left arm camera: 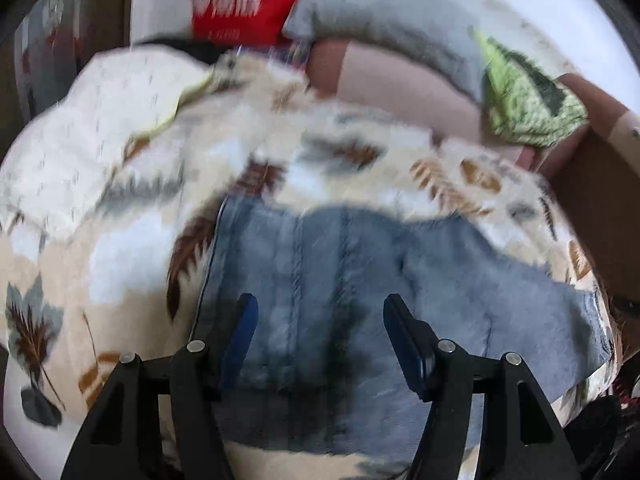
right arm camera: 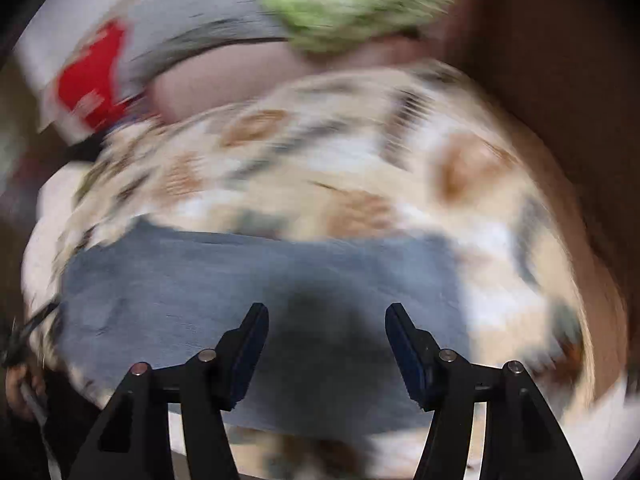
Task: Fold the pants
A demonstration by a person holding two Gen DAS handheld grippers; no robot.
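Your jeans [left arm camera: 360, 280] lie as a compact blue-grey rectangle on the leaf-print blanket [left arm camera: 120, 260] of the bed — apparently folded already, though blur hides the layers. Your left tool [left arm camera: 320, 320] and right tool [right arm camera: 326, 328] both hover above the denim, jaws apart, holding nothing. Little seems left — perhaps a final fold or smoothing.

Bed cover [left arm camera: 100, 248]: cream quilt printed with brown and grey-blue leaves. Lying on it: blue denim pants [left arm camera: 320, 264], spread flat; a white cloth [left arm camera: 92, 120] at the far left; a green patterned cushion [left arm camera: 524, 100], apparently resting beyond the far edge.
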